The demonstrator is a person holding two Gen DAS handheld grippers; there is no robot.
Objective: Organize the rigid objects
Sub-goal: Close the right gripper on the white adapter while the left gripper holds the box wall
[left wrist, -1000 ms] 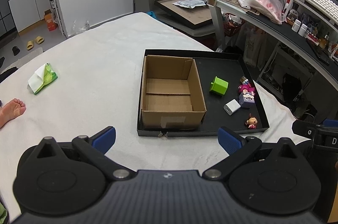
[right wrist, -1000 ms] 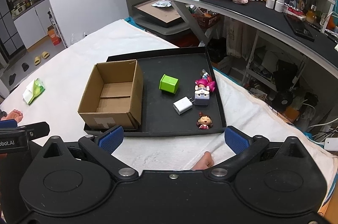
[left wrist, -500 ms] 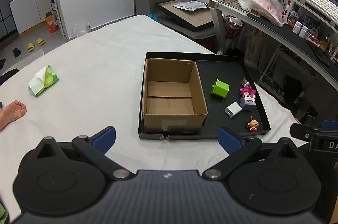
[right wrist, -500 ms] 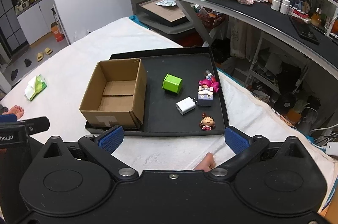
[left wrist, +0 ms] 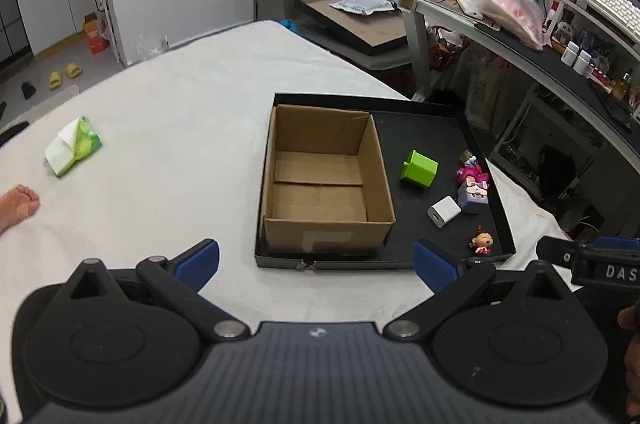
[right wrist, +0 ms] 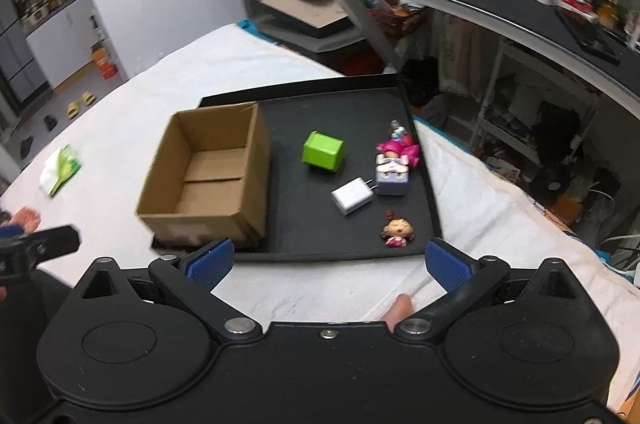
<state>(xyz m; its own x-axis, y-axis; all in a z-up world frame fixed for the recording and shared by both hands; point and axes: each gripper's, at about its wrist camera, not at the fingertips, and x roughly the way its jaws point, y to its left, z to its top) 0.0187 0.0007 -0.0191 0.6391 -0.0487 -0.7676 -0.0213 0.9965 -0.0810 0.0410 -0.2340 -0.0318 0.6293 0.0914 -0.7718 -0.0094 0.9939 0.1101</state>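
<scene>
Holding both tools above the near edge of the black tray (left wrist: 482, 127), I had not yet taken anything. My left hand-held gripper (left wrist: 314, 264) was released, its blue pads wide apart with only the white bed cover (left wrist: 168, 127) between them, and my right hand-held gripper (right wrist: 326, 260) was spread just as wide and empty too.

The cardboard box (left wrist: 328, 183) stood in the left part of the tray with its flaps away and nothing inside, so I judged it was put there to receive the small things. These lay loose on the right part of the tray: the green cube (right wrist: 323, 151) nearest the box, the white charger (right wrist: 352, 195) with its pins pointing at the purple block figure (right wrist: 392, 175), the pink figure (right wrist: 398, 148) touching that block on the far side, and the little doll head (right wrist: 396, 227) alone near the front rim. All of them were on my right side, so I thought the right tool was the natural one to begin, probably with the doll head or the charger, since they were closest to it.

I kept the left tool in front of the box, maybe to steady it later. A green tissue pack (left wrist: 74, 145) lay well apart on the bed, outside the tray.
</scene>
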